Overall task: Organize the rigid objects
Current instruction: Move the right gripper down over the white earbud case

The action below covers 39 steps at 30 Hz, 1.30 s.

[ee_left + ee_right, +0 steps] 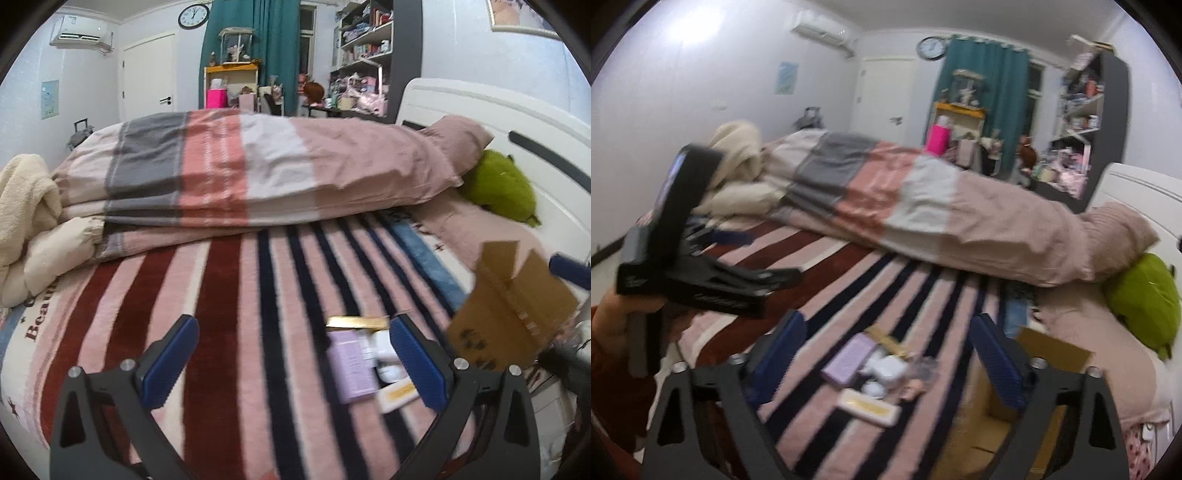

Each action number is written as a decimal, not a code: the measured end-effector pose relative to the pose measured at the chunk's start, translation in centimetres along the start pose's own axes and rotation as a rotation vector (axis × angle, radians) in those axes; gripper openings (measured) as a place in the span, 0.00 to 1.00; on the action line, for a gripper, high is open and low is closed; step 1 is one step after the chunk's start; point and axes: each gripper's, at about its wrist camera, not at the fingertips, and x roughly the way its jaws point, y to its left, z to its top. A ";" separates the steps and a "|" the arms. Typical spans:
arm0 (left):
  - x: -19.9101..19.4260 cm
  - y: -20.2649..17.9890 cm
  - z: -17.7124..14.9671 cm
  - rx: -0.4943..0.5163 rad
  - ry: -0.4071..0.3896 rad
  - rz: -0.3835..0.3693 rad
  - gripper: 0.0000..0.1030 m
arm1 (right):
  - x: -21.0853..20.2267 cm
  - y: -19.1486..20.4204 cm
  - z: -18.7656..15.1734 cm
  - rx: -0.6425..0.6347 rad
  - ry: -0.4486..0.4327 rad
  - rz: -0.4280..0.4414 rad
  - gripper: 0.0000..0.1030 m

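Note:
A small pile of rigid items lies on the striped blanket: a lilac box (351,369) (847,358), a gold flat box (356,322) (890,343), white cases (886,369) and a cream flat box (868,406) (397,397). An open cardboard box (513,306) (1027,373) stands to their right. My left gripper (291,363) is open and empty above the blanket, the pile beside its right finger. My right gripper (886,358) is open and empty above the pile. The left gripper's body (683,258) also shows in the right wrist view.
A folded quilt (258,166) lies across the bed behind the pile. A green plush (502,184) rests by the white headboard (517,122). Cream bedding (26,199) is heaped at the left. Shelves and a desk stand at the far wall.

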 end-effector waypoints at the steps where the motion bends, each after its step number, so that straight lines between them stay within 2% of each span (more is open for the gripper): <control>1: 0.7 1.0 -0.5 -0.004 0.008 0.009 0.99 | 1.5 1.1 -0.5 0.006 0.039 0.035 0.71; 2: 1.1 1.6 -0.8 -0.009 0.012 0.013 0.99 | 2.5 1.6 -0.9 0.014 0.066 0.051 0.61; 4: 2.0 2.9 -1.8 -0.016 0.007 0.012 0.99 | 4.9 2.2 -2.1 0.043 0.138 0.067 0.49; 9: 3.8 4.8 -4.0 -0.025 0.024 -0.010 1.00 | 11.0 0.9 -5.7 0.159 0.312 0.034 0.48; 12: 4.7 5.2 -5.0 -0.026 0.044 -0.024 1.00 | 13.8 -0.3 -7.2 0.204 0.372 -0.004 0.44; 20: 5.8 5.9 -5.6 -0.036 0.048 -0.047 1.00 | 19.1 -3.5 -8.1 0.303 0.424 -0.025 0.44; 28: 5.8 7.2 -5.5 -0.071 0.061 -0.070 1.00 | 21.8 -4.9 -8.2 0.347 0.443 -0.027 0.47; 35: 4.9 7.8 -5.6 -0.072 0.071 -0.149 0.99 | 22.8 -6.0 -9.1 0.421 0.454 -0.022 0.46; 39: 4.6 7.8 -5.4 -0.075 0.094 -0.214 0.99 | 22.3 -5.5 -8.9 0.378 0.432 -0.041 0.44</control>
